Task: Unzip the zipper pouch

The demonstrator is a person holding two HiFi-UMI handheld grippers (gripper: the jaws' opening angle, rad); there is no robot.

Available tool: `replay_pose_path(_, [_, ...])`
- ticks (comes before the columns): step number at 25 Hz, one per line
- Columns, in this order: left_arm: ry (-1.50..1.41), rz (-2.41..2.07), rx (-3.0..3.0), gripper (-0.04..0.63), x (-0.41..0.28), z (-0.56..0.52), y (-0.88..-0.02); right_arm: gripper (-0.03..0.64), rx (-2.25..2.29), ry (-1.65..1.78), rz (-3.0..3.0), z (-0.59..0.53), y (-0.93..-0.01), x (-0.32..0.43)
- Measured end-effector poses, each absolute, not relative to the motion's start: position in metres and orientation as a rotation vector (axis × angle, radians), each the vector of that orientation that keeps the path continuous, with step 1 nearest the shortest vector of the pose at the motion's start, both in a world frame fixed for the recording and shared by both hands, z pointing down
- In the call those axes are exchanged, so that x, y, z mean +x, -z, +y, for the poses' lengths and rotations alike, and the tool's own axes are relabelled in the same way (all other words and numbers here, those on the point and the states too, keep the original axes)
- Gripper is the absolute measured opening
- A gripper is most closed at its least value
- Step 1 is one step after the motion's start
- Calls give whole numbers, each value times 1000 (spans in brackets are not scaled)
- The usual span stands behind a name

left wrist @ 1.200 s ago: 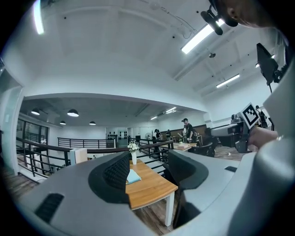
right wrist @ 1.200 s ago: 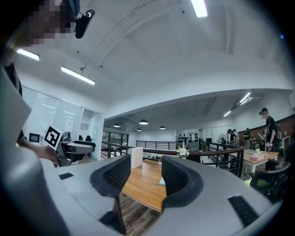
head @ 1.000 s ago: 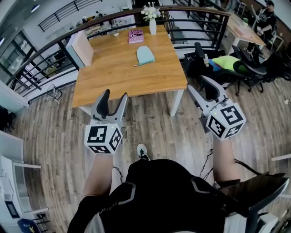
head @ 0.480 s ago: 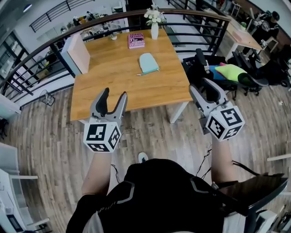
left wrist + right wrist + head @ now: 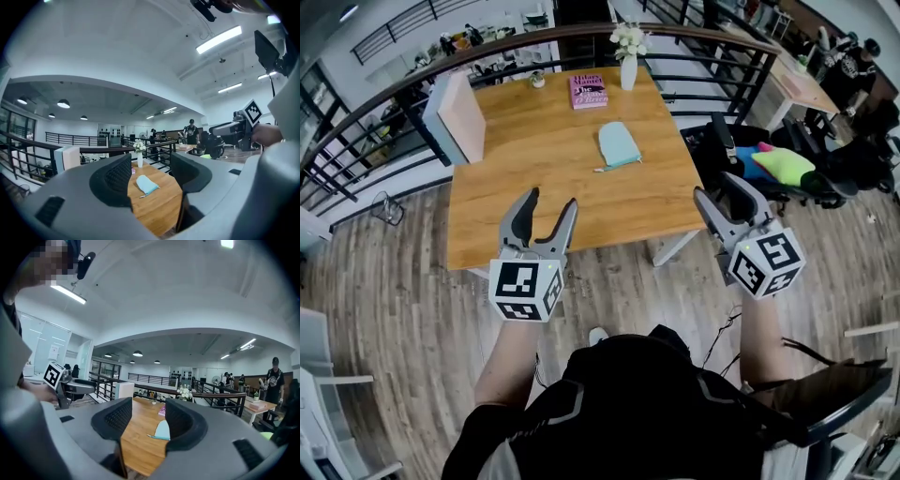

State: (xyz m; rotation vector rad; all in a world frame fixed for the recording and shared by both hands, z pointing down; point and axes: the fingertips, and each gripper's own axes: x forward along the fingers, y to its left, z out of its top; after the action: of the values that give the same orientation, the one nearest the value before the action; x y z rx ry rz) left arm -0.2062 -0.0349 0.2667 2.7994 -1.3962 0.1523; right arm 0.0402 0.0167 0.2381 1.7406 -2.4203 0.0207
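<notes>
Meanwhile the table (image 5: 534, 178) has drawn nearer, and the pale blue zipper pouch (image 5: 619, 145) lies at upper centre of the head view, well beyond both tools. Left gripper (image 5: 548, 202) and right gripper (image 5: 724, 192) hang empty, jaws apart — only the approach so far, no unzipping begun.

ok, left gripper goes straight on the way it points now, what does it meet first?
Probably the wooden table: its top fills the gap between the left gripper's open tongs, with the blue pouch further along. Height over the near edge is unclear.
</notes>
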Motion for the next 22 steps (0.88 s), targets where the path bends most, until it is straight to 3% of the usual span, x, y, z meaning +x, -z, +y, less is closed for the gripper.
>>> replay_pose_path(10, [-252, -1388, 2837, 278, -182, -94, -284, 227, 1598, 73, -2454, -53, -252, 31])
replay_pose_path(22, [-270, -1491, 2740, 259, -119, -201, -284, 222, 1423, 209, -2560, -190, -243, 103])
